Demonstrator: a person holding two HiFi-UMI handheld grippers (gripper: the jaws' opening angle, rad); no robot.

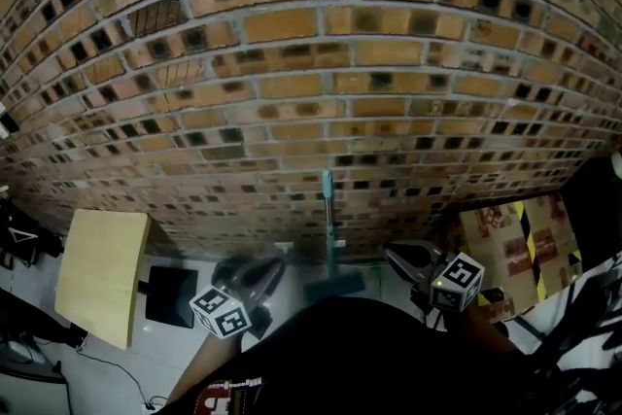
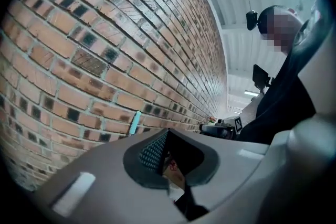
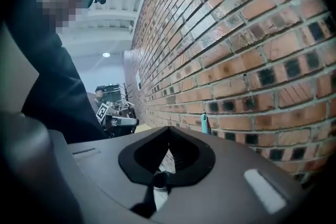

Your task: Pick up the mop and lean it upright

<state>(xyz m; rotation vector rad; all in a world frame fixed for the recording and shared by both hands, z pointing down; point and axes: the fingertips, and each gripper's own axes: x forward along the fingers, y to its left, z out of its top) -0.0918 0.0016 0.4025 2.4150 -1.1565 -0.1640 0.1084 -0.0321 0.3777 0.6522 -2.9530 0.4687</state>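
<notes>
The left hand-held gripper [image 1: 275,265] and the right hand-held gripper [image 1: 397,256] flank the mop [image 1: 328,228], which in the head view leans upright on the brick wall [image 1: 292,63]; the left gripper view, then the right, shows jaws pressed together and empty, so the task looks done.

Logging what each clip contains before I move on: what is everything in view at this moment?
mop: one, teal, upright against the wall, centre
brick wall: one, orange-brown, fills the background
panel: one, pale yellow, left
flat square: one, black, beside the panel
cardboard box: one, brown with yellow and black patches, right
left gripper: one, grey, shut, empty, left of the mop
right gripper: one, grey, shut, empty, right of the mop
</notes>
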